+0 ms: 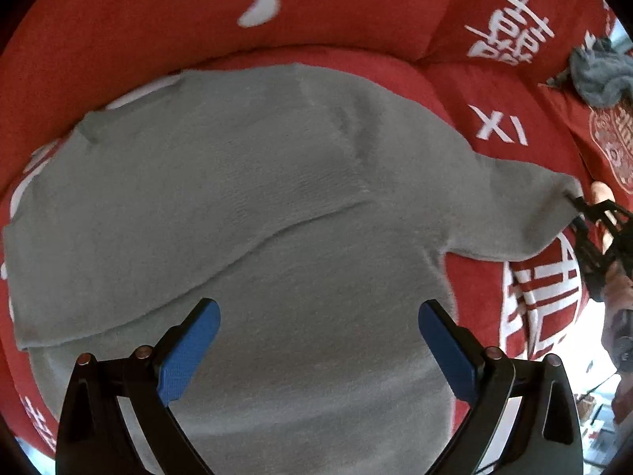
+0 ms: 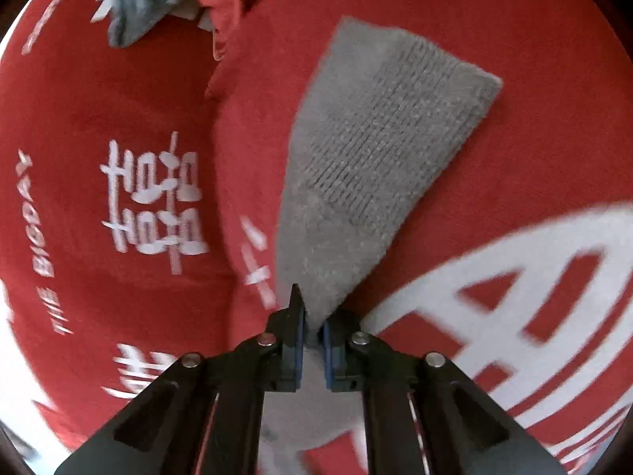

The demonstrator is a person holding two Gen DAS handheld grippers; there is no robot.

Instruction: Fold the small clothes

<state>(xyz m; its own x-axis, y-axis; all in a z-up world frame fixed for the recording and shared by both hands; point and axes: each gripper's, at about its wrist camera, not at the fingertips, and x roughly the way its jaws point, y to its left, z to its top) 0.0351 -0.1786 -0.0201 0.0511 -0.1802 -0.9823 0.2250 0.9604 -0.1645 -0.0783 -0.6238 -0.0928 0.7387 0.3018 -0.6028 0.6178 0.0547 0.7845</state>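
Note:
A small grey knit sweater (image 1: 277,206) lies spread on a red cover with white lettering. Its left sleeve is folded across the body. My left gripper (image 1: 318,324) hovers open over the sweater's lower body, blue pads wide apart, holding nothing. My right gripper (image 1: 581,208) shows at the right edge of the left wrist view, pinching the cuff of the right sleeve. In the right wrist view my right gripper (image 2: 311,322) is shut on the grey sleeve (image 2: 368,166), which stretches away from the jaws.
The red cover (image 1: 494,59) has cushions at the back. A crumpled blue-grey garment (image 1: 601,73) lies at the far right, and also shows in the right wrist view (image 2: 138,4) at top left. The cover's edge and a bright floor are at lower right.

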